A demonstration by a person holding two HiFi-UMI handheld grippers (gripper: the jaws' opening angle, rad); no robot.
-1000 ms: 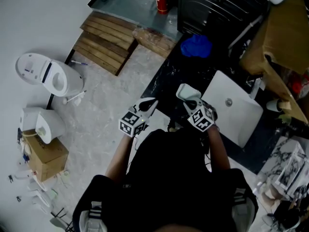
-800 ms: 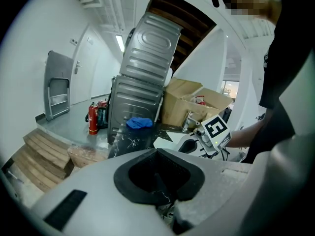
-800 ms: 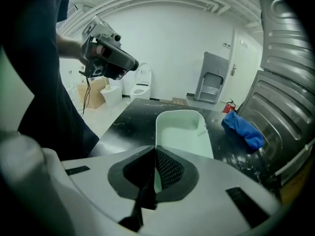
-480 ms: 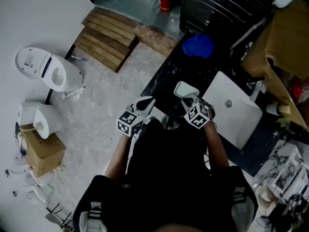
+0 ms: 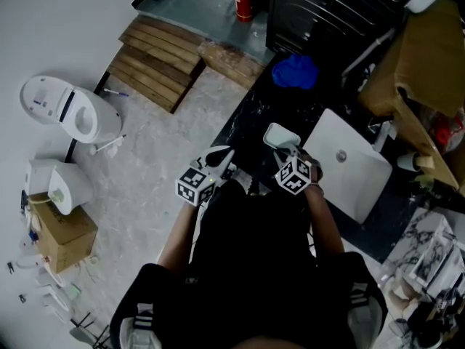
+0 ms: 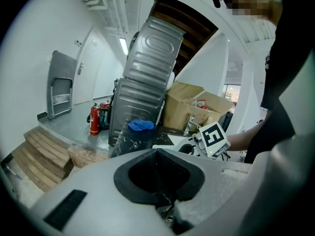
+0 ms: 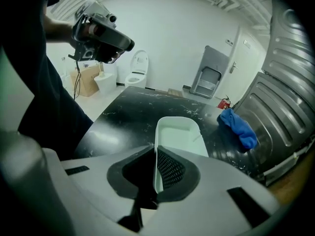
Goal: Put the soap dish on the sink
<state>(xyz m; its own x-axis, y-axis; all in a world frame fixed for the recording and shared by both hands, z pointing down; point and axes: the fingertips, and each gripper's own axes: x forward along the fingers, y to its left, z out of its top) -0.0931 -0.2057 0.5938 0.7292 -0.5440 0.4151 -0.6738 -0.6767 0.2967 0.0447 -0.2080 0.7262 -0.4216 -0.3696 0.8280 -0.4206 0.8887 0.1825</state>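
- The right gripper is clamped on one thin side wall of the soap dish, which hangs over the dark surface, not yet on the sink.
- That edge-only hold may let the dish pivot or slip if it is swung fast.
- The sink lies at about 3 o'clock from the dish; letting go too early would likely drop it on the surface, or leave it tipping off the sink's rim.
- The left gripper, jaws together on nothing, sits at 9 o'clock and offers no support.
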